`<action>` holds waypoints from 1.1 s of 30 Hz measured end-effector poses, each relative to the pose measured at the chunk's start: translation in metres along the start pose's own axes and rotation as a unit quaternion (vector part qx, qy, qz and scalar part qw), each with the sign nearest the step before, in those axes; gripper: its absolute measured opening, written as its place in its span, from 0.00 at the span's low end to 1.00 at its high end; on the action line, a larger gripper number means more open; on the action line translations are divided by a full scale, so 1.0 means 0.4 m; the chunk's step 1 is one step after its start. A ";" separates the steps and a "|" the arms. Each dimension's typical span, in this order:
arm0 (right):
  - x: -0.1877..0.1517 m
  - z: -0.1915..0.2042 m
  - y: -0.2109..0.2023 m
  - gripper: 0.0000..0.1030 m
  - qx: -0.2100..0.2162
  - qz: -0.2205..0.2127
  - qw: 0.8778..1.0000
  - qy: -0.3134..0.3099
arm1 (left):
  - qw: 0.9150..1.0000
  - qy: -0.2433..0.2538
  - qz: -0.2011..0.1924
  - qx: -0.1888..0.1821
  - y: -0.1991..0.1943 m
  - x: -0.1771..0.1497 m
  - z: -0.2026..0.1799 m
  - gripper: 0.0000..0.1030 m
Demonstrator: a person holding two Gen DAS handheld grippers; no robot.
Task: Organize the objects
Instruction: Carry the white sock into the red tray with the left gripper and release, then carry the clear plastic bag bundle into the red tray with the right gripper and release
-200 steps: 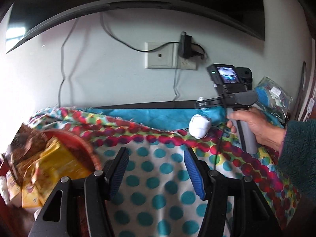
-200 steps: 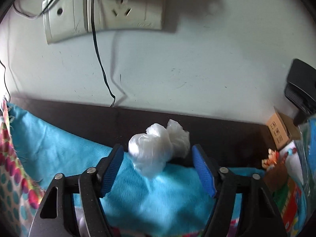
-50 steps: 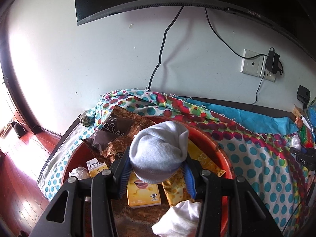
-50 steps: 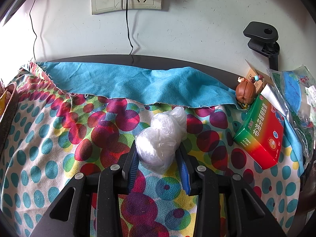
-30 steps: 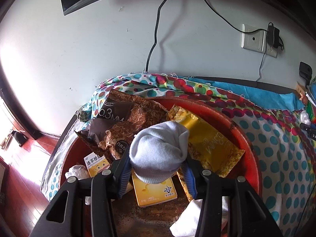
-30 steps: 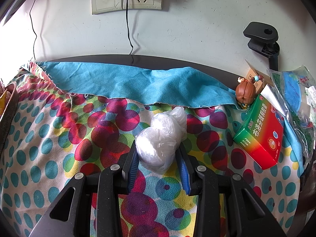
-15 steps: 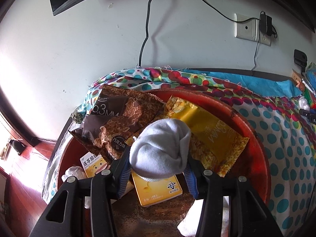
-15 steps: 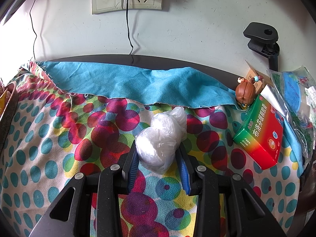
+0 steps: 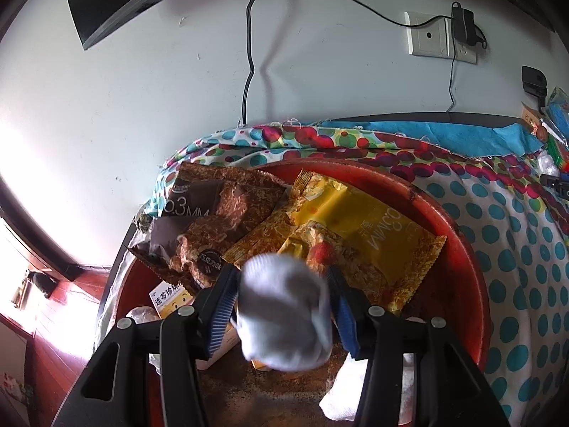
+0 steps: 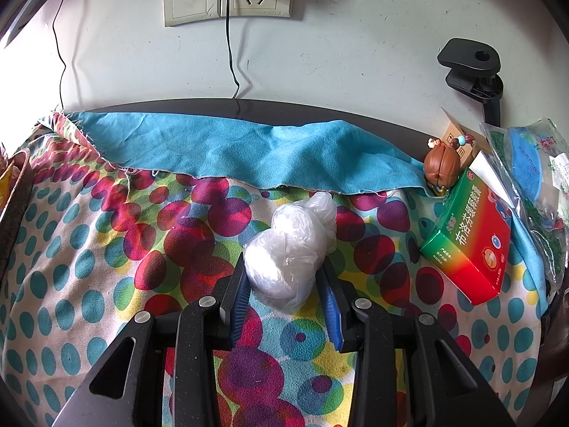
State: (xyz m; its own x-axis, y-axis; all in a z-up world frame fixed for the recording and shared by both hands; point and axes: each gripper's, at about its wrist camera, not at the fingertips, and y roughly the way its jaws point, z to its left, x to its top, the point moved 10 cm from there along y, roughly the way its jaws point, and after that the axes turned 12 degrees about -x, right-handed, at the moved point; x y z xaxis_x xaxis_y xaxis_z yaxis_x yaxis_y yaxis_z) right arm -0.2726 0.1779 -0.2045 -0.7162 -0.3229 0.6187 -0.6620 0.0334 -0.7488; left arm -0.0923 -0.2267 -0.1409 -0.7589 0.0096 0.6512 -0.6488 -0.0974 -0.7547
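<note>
The left gripper has just been easing its jaws off the soft, light sock over the red basin; the right gripper pinches a crinkly bag mid-table, bunched at its middle.

Black grippers, blue ribbed jaws, silver screws.

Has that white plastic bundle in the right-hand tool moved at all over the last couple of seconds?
No. The white plastic bundle sits in the same spot against the blue cloth's edge and the green-and-red box, clamped in the right gripper.
</note>
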 end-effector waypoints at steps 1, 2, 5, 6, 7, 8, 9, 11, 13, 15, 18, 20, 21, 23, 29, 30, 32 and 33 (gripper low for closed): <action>0.000 0.000 0.000 0.34 0.000 0.000 1.000 0.000 | 1.000 0.001 -0.002 0.000 -0.005 0.003 0.000 0.51; 0.000 0.000 0.000 0.34 0.001 0.000 1.000 0.001 | 1.000 0.000 -0.003 -0.001 -0.009 0.005 -0.002 0.52; 0.000 -0.001 0.000 0.34 0.000 0.000 1.000 0.001 | 1.000 0.003 -0.007 -0.002 -0.019 0.013 -0.005 0.54; 0.000 -0.002 0.000 0.34 0.000 0.000 1.000 0.000 | 1.000 0.005 -0.006 0.002 -0.021 0.014 -0.004 0.54; 0.000 -0.002 0.000 0.34 0.001 0.000 1.000 0.001 | 1.000 0.008 -0.006 0.005 -0.026 0.016 -0.003 0.54; 0.000 -0.001 0.000 0.34 0.001 0.000 1.000 0.001 | 1.000 0.010 -0.008 0.004 -0.032 0.018 -0.003 0.54; 0.000 -0.001 0.000 0.34 0.001 0.001 1.000 0.001 | 1.000 0.011 -0.009 0.001 -0.038 0.019 -0.003 0.54; 0.000 -0.002 0.000 0.34 0.001 0.001 1.000 0.001 | 1.000 0.010 -0.013 -0.002 -0.052 0.022 0.001 0.54; 0.000 -0.002 0.000 0.34 0.003 0.001 1.000 0.003 | 1.000 0.008 -0.016 -0.003 -0.065 0.026 0.003 0.54; 0.001 -0.002 -0.001 0.34 0.004 0.001 1.000 0.005 | 1.000 0.008 -0.020 -0.007 -0.079 0.030 0.003 0.54; 0.001 -0.003 -0.003 0.34 0.004 0.002 1.000 0.006 | 1.000 0.006 -0.026 -0.017 -0.097 0.036 0.011 0.54; 0.002 -0.002 -0.003 0.34 0.004 0.002 1.000 0.007 | 1.000 0.002 -0.027 -0.015 -0.108 0.036 0.024 0.54; 0.002 -0.002 -0.003 0.33 0.004 0.002 1.000 0.006 | 1.000 0.001 -0.026 -0.012 -0.111 0.035 0.030 0.55; 0.002 -0.003 -0.002 0.33 0.008 0.002 1.000 0.010 | 1.000 -0.001 -0.023 -0.006 -0.120 0.032 0.044 0.55; 0.004 -0.007 -0.001 0.29 0.010 0.002 1.000 0.014 | 1.000 -0.013 -0.022 -0.005 -0.131 0.026 0.066 0.55; 0.004 -0.007 -0.001 0.29 0.012 0.002 1.000 0.014 | 1.000 -0.014 -0.019 -0.004 -0.129 0.024 0.067 0.55; 0.006 -0.009 -0.003 0.28 0.013 0.000 1.000 0.016 | 1.000 -0.013 -0.018 -0.004 -0.128 0.024 0.065 0.55; 0.007 -0.012 -0.006 0.28 0.013 -0.003 1.000 0.020 | 1.000 -0.011 -0.017 -0.005 -0.127 0.024 0.062 0.55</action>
State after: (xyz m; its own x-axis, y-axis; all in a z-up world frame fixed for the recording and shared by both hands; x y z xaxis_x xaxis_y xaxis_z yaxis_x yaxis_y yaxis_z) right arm -0.2741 0.1813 -0.1998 -0.7211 -0.2842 0.6318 -0.6605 0.0069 -0.7508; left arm -0.0655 -0.2465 -0.0943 -0.7348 -0.0090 0.6782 -0.6750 -0.0873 -0.7326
